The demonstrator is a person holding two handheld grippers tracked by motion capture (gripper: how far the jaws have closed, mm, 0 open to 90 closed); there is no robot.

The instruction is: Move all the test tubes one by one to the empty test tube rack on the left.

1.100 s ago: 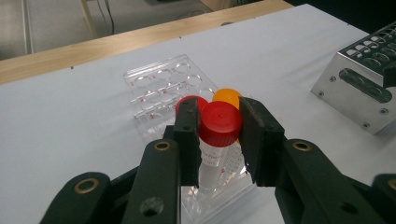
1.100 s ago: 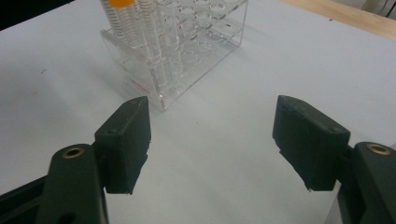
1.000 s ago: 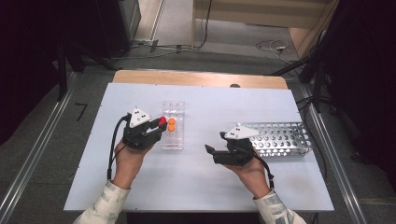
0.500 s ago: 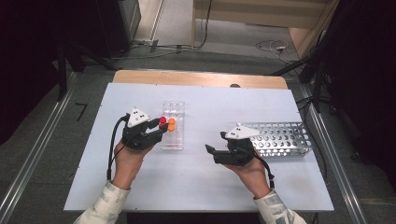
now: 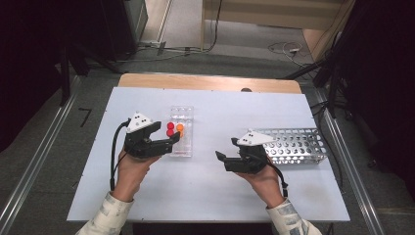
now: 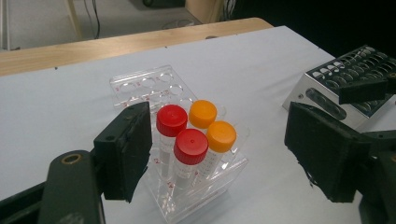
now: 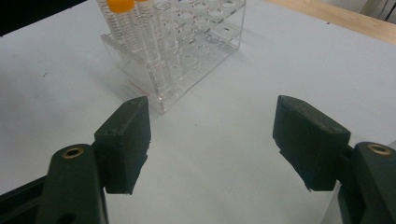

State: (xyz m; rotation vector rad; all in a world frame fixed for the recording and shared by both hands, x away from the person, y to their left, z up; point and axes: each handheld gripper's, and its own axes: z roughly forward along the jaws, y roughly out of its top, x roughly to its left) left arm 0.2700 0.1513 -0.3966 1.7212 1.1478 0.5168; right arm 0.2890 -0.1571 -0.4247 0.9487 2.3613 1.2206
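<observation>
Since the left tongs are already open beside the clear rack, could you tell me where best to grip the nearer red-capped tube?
Grip the nearer red-capped tube at its cap, coming from above with the left tongs. It stands upright in the clear rack, whose walls cover its body, and only the cap rises free. Neighbouring tubes stand close, so probably close along the open sides, not towards the orange-capped tube.
</observation>
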